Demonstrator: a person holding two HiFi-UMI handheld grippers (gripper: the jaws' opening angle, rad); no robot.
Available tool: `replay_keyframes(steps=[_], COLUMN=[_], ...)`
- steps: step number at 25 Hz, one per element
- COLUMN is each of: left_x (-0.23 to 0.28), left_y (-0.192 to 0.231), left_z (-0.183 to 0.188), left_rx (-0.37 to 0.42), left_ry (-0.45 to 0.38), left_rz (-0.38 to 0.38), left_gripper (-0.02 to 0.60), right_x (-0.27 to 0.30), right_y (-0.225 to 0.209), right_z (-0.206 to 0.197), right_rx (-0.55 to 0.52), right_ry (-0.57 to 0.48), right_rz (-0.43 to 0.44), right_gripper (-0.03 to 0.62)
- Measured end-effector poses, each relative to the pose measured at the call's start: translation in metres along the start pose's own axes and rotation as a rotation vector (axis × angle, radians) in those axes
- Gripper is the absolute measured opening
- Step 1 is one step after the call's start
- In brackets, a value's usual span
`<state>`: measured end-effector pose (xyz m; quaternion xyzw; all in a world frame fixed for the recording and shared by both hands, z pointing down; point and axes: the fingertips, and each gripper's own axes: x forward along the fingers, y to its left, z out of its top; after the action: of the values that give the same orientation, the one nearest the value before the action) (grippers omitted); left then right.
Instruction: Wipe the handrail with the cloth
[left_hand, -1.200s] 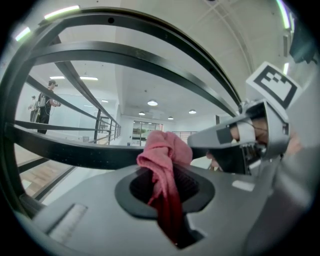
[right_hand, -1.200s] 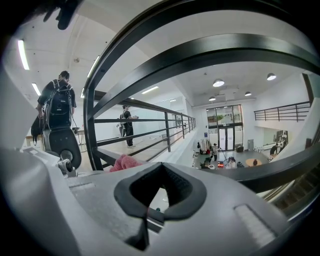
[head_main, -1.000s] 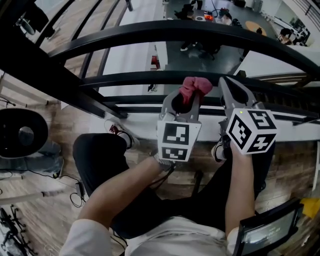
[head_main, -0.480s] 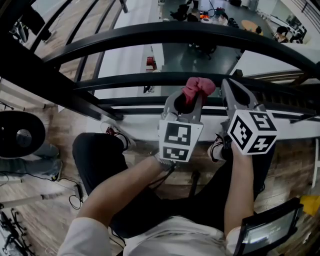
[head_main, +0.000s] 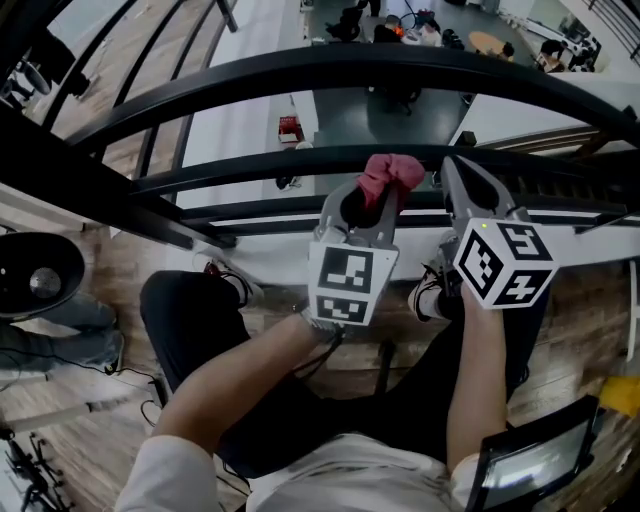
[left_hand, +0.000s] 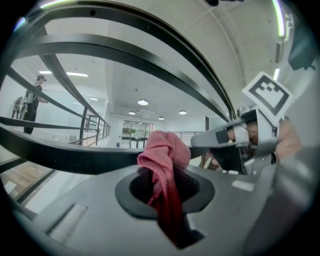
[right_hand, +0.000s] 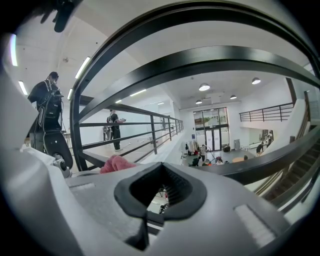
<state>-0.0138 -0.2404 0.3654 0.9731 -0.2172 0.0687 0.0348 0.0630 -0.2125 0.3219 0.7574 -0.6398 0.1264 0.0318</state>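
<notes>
My left tool (head_main: 372, 200) sits at the centre of the head view, its jaws clamped tight on the cloth (head_main: 392, 174). The cloth is pinkish red and bunched. A knot of it stands up past the jaw tips, and a darker tail hangs back down between the jaws. That knot lies at the black handrail (head_main: 250, 162), the curved bar crossing the middle of the frame. In the left tool's own view the knot rises in front of this bar, though I cannot tell how firmly it presses. A thicker upper bar (head_main: 300, 68) arcs across above it. My right tool (head_main: 462, 180) is just beside the left one, on its right, with its jaws brought together and nothing between them. Its tips point at the same handrail, and I cannot tell whether they touch it. Below both tools, in the lower half of the frame, my legs in dark trousers (head_main: 190, 320) are above a wooden floor (head_main: 110, 290).
</notes>
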Motion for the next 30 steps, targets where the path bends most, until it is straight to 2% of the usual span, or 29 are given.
replay_keyframes(steps=[12,19,26,30], left_x=[0.019,0.029,0.042,0.045], left_y=[-0.031,-0.043,-0.064,-0.071], left_z=[0.001,0.003,0.016,0.024], left_rx=[0.085,0.108,0.196,0.307], left_ry=[-0.016,-0.015,-0.064,-0.091], left_rz=[-0.055,-0.069,-0.099,-0.074], left_gripper=[0.066,0.066,0.066,0.067], right_x=[-0.017,-0.024,-0.033,-0.038], right_y=[-0.036,-0.054,-0.07,-0.077], right_z=[-0.002,-0.003,-0.005,-0.006], right_rx=[0.053,0.082,0.099,0.117], right_ry=[-0.021,-0.036,-0.053,-0.074], right_rz=[-0.052,-0.074,-0.087,-0.102], right_gripper=[0.002,0.002,0.002,0.002])
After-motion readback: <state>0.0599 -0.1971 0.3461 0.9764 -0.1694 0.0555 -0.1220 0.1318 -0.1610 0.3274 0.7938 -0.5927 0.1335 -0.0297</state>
